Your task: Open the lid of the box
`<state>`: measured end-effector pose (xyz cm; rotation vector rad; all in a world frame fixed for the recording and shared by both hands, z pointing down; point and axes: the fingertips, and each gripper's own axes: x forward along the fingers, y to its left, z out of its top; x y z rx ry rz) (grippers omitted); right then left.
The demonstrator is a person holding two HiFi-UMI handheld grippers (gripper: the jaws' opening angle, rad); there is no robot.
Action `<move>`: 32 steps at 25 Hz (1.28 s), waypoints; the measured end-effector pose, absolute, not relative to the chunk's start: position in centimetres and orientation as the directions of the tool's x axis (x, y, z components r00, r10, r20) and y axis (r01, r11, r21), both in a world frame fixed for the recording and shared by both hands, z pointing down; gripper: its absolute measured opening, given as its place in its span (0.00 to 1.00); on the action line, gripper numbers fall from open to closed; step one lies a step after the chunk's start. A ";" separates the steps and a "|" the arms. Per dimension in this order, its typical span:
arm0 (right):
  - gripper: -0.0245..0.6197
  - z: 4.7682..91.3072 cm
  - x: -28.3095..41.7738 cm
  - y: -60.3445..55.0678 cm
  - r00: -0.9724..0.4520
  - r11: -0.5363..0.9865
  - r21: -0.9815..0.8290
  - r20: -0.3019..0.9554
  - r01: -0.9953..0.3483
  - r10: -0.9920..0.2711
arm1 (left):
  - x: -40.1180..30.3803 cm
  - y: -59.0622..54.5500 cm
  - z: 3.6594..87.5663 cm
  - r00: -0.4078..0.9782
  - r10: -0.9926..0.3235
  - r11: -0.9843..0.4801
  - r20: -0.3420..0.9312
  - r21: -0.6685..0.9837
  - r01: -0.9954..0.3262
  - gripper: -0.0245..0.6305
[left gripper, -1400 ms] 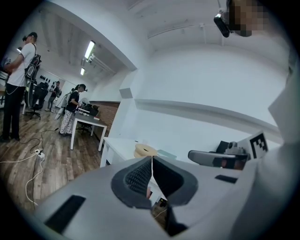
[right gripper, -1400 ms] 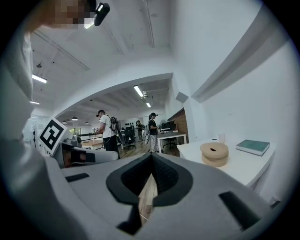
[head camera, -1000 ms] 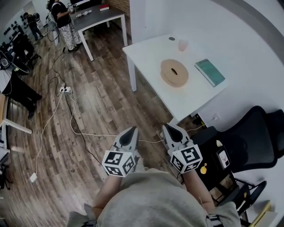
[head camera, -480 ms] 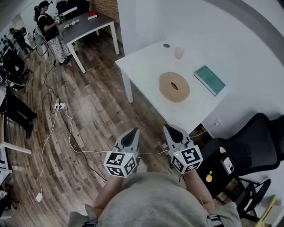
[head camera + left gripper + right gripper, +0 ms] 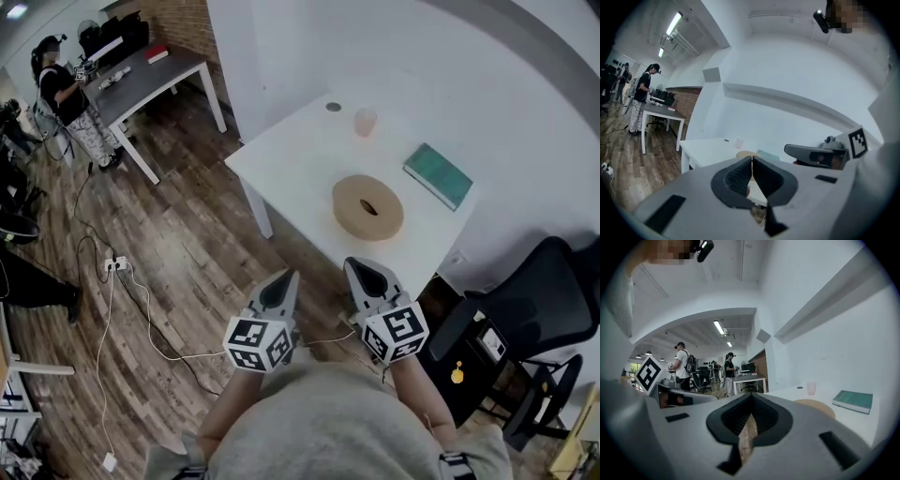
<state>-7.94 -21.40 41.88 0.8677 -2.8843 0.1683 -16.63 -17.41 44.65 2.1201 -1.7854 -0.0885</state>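
The box is a round, flat tan container with a dimple in its lid. It lies shut on the white table, ahead of both grippers. In the right gripper view the box shows low at the right, and in the left gripper view only a sliver of the box peeks over the jaws. My left gripper and right gripper hang side by side near my body, over the wooden floor, short of the table's near edge. Both are shut with nothing between the jaws, as the left gripper and right gripper views confirm.
A teal book, a pink cup and a small dark disc sit on the same table. A black office chair stands to the right. Cables and a power strip lie on the floor at left. A person stands by a grey table far back.
The table and box have drawn closer and shifted left in the head view. Both grippers keep the same shut pose near the body.
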 end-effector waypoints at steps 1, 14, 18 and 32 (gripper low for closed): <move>0.03 42.0 -8.4 -21.9 -0.820 0.822 -0.067 0.155 -0.566 -0.552 | -17.1 -18.1 44.7 0.211 -0.960 -0.144 0.186 0.315 -0.938 0.05; 0.03 44.6 -10.3 -28.3 -0.674 0.702 0.044 0.241 -0.711 -0.698 | -19.5 -25.6 46.6 0.408 -0.887 -0.329 0.216 0.324 -0.887 0.05; 0.03 46.4 -10.6 -29.9 -0.620 0.675 0.109 0.310 -0.729 -0.720 | -19.7 -27.2 47.7 0.453 -0.862 -0.366 0.230 0.336 -0.868 0.05; 0.17 53.9 -11.3 -35.6 -0.448 0.706 0.379 0.573 -0.598 -0.687 | -19.3 -30.5 50.2 0.488 -0.826 -0.382 0.280 0.358 -0.852 0.05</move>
